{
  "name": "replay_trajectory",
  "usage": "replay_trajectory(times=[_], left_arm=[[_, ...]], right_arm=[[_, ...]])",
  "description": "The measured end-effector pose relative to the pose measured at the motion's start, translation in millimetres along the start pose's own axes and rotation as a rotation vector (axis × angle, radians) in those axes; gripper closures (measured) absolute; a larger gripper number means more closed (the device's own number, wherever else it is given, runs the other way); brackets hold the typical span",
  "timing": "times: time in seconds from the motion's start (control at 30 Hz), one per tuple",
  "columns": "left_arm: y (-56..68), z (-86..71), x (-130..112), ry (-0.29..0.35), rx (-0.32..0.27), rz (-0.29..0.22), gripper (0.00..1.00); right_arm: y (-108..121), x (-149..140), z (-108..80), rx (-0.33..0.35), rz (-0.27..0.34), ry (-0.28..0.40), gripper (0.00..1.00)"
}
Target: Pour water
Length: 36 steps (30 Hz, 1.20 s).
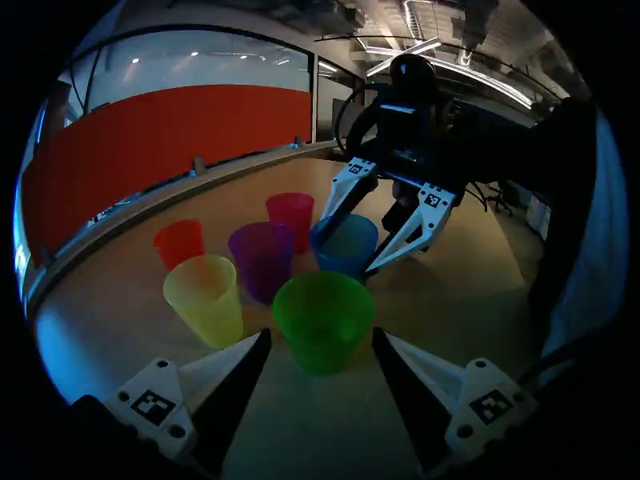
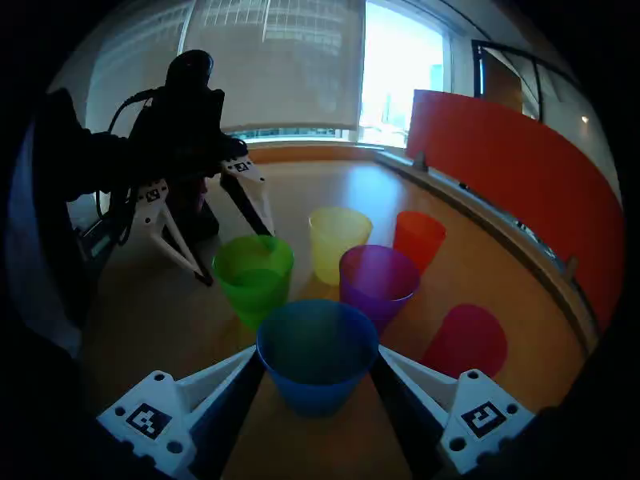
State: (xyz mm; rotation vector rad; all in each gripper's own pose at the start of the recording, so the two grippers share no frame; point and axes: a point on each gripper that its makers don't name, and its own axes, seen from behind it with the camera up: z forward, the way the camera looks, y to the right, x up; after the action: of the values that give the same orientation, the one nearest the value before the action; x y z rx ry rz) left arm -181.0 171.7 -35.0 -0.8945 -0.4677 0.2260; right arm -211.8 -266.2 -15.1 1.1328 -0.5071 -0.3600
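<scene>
Six plastic cups stand clustered on a wooden table. My left gripper (image 1: 320,336) is shut on the green cup (image 1: 324,320), one finger against each side. That cup rests on the table and looks darker in its lower part. My right gripper (image 2: 317,354) is shut on the blue cup (image 2: 318,356), which also stands on the table. The left gripper view shows the right gripper (image 1: 348,244) across the table, its fingers on either side of the blue cup (image 1: 346,240). The right gripper view shows the left gripper (image 2: 240,258) around the green cup (image 2: 254,276).
Yellow (image 1: 205,296), purple (image 1: 262,258), orange (image 1: 179,242) and pink (image 1: 290,216) cups stand close behind the green one. A raised ledge (image 1: 160,196) and an orange wall panel (image 1: 160,144) run along the table's far side. A person's dark sleeve (image 1: 552,160) is behind the right gripper.
</scene>
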Motion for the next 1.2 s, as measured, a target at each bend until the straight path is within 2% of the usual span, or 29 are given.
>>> replay_trajectory(times=[0.5, 0.9, 1.07, 1.2], left_arm=[[5.3, -5.0, -7.7, -0.028, -0.007, -0.018, 0.06], [1.8, -15.7, -8.5, -0.041, 0.016, -0.007, 0.06], [-3.1, -24.2, -6.5, -0.036, 0.040, -0.011, 0.06], [-14.2, -35.1, -1.0, -0.014, 0.084, -0.029, 0.06]], right_arm=[[-0.6, -9.4, -4.6, -0.008, 0.026, -0.013, 0.08], [-0.9, -17.5, -13.1, -0.026, 0.029, -0.030, 0.05], [-0.6, -21.4, -24.2, -0.047, 0.042, -0.029, 0.05], [2.7, -27.5, -36.8, -0.083, 0.055, -0.028, 0.05]])
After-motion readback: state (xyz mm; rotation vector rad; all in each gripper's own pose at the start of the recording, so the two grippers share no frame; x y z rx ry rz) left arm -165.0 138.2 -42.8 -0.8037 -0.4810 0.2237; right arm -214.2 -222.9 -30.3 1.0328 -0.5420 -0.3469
